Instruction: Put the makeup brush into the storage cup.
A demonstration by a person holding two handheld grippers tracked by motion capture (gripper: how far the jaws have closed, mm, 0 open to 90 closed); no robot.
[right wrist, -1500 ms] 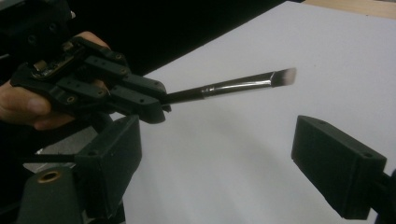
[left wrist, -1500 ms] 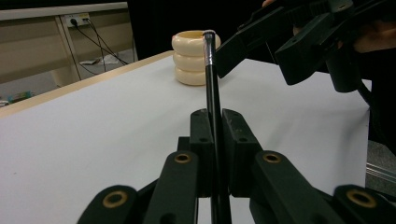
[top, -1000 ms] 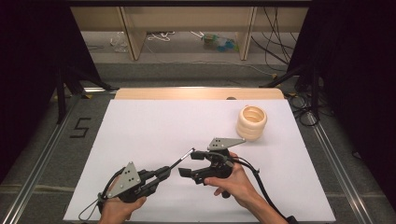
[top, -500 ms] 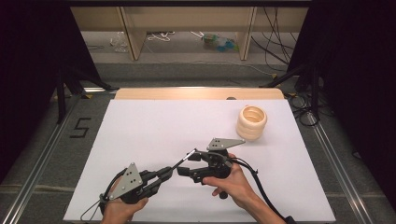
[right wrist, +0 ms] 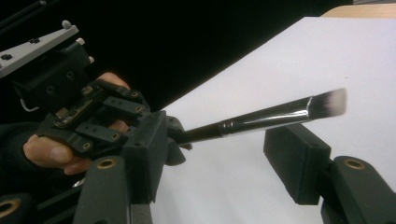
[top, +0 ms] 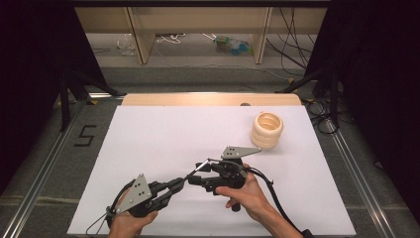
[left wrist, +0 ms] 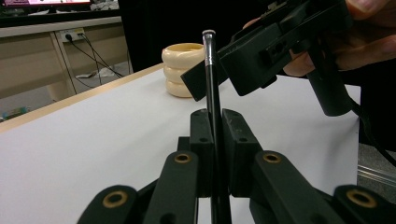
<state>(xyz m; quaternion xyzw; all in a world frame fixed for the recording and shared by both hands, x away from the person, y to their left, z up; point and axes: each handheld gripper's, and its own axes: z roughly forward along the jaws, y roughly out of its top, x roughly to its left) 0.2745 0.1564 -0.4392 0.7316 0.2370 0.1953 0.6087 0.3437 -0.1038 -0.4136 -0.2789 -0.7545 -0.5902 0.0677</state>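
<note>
while the left gripper (top: 174, 187) stays clenched on the brush (right wrist: 261, 120), its bristles lie between the right gripper's (right wrist: 224, 163) jaws. those jaws have just been closing, not yet touching it.

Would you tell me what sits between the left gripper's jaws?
The left gripper is shut on a black brush; its handle runs up between the pads. The handle's lower end is hidden among the jaws, and the right gripper partly blocks the ring stack behind.

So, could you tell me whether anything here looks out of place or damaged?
Nothing stands out. The left gripper is shut on a makeup brush, whose bristles lie between the right gripper's jaws, which have just been closing. The cream ringed holder stands upright on the white table.
</note>
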